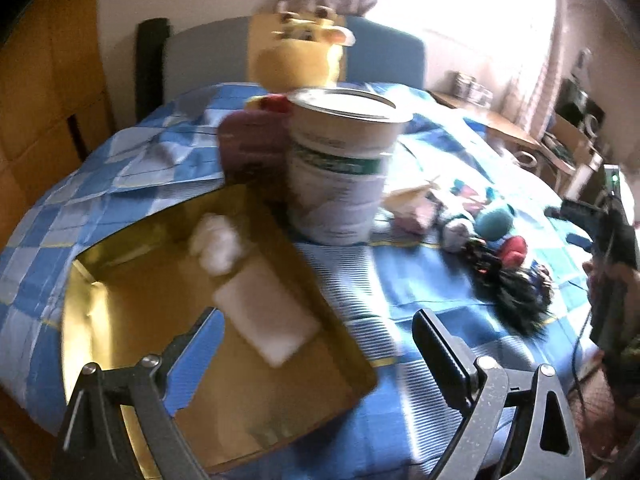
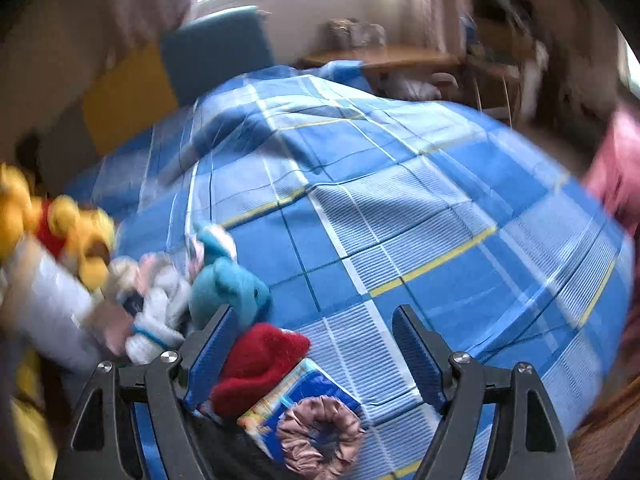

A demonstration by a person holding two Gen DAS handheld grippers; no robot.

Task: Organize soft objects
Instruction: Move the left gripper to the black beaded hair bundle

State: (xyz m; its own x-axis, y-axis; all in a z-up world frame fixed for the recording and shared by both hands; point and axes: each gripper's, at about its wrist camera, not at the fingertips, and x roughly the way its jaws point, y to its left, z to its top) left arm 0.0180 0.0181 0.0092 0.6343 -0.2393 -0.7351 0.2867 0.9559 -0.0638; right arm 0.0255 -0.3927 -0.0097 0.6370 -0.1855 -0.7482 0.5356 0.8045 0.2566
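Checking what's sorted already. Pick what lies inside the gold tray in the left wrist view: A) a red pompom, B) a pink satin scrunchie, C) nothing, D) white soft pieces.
D: two white soft pieces lie on the floor of the gold tray; the red and pink items lie outside it on the bedspread.

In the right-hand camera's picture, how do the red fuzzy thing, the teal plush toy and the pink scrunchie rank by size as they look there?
1. Red fuzzy thing
2. Teal plush toy and pink scrunchie: alike, not ranked.
The scrunchie lies nearest the camera, so true sizes stay unsure.
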